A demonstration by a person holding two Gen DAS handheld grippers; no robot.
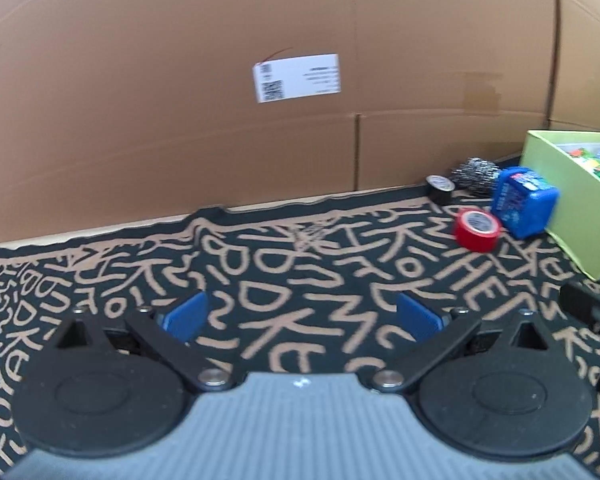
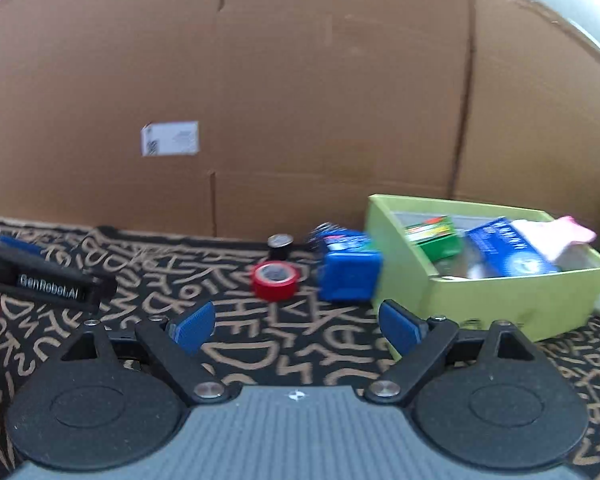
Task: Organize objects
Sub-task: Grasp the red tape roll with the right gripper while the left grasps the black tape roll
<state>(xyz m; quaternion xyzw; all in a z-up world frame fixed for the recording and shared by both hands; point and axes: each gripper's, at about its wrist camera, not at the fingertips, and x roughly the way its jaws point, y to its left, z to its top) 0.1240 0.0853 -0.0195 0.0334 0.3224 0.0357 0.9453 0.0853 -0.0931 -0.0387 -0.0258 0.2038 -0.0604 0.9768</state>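
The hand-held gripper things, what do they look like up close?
Each hand-held gripper, left and right, looks the same: a ribbed grey body, two round black discs, black link bars with silver bolts, and blue ribbed pads on the fingers. In the right wrist view, the other gripper's black finger carries white lettering. No cables or sleeves show.

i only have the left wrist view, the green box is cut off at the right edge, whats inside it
Observer: In the right wrist view the light green cardboard box holds a green carton, a dark blue packet and a pink cloth.
Operator: is the right gripper holding anything
Observer: No, the right gripper stands open with only the patterned cloth between its blue pads.
Operator: whats nearest its jaws
Observer: The red tape roll, with the blue plastic container beside it.
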